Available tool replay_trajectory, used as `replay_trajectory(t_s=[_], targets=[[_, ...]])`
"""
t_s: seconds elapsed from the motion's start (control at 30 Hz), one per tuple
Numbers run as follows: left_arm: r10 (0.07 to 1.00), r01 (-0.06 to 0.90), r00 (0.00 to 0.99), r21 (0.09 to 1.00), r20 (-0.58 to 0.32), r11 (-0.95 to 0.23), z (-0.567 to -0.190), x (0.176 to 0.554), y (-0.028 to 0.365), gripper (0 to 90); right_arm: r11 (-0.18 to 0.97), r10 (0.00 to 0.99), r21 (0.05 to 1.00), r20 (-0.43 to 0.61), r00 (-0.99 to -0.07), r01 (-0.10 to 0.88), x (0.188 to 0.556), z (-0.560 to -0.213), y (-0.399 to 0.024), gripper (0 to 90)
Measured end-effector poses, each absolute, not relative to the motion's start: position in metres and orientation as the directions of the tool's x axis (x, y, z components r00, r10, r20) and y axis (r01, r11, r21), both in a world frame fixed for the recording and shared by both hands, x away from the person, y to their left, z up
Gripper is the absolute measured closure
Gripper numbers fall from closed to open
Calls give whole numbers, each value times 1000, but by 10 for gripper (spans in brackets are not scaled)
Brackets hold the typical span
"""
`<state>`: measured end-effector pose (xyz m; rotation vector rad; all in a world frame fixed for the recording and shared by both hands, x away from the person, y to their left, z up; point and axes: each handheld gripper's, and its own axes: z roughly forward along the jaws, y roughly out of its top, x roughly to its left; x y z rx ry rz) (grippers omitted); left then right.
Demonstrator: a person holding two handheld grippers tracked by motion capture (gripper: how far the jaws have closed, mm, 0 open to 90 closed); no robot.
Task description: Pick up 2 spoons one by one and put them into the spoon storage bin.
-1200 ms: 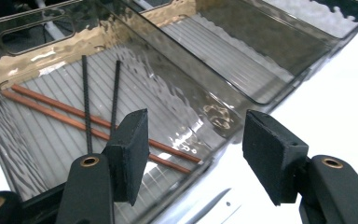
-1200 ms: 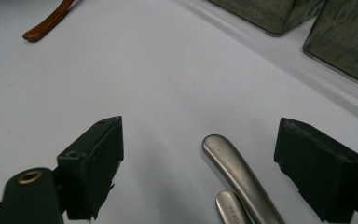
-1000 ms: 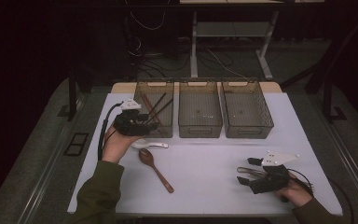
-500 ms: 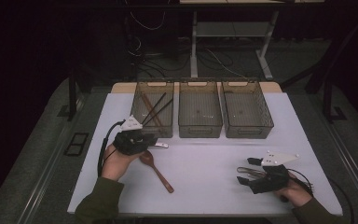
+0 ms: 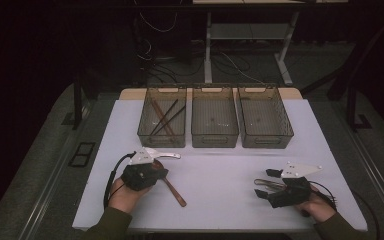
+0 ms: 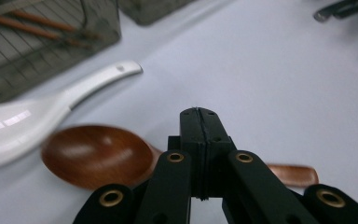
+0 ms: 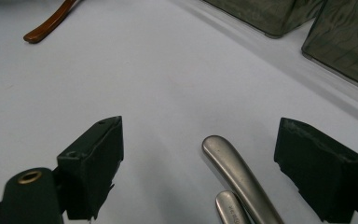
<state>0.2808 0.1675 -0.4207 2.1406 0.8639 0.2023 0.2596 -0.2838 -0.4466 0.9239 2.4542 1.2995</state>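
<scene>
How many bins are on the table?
3, in a row at the table's far edge: the left bin with chopsticks, the middle bin and the right bin.

From above, my left gripper (image 5: 152, 172) covers the wooden spoon's (image 5: 175, 191) bowl. In the left gripper view the shut jaws hide the middle of that spoon's handle, and I cannot tell whether anything is pinched between them. The white ceramic spoon (image 6: 37, 119) is cut off at the left edge. In the right gripper view two metal handles (image 7: 240, 175) leave the bottom edge, their ends unseen.
</scene>
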Motion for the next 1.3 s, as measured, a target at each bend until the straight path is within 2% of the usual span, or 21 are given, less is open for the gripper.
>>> replay_trajectory(t_s=[0.53, 1.3], targets=[[555, 503, 816, 677, -165, -538, -439, 259, 148, 889, 418, 617, 803, 93, -781, 425, 259, -447, -283, 156], [499, 451, 856, 666, -134, -595, -444, 275, 113, 888, 423, 614, 800, 93, -784, 426, 259, -448, -281, 156]])
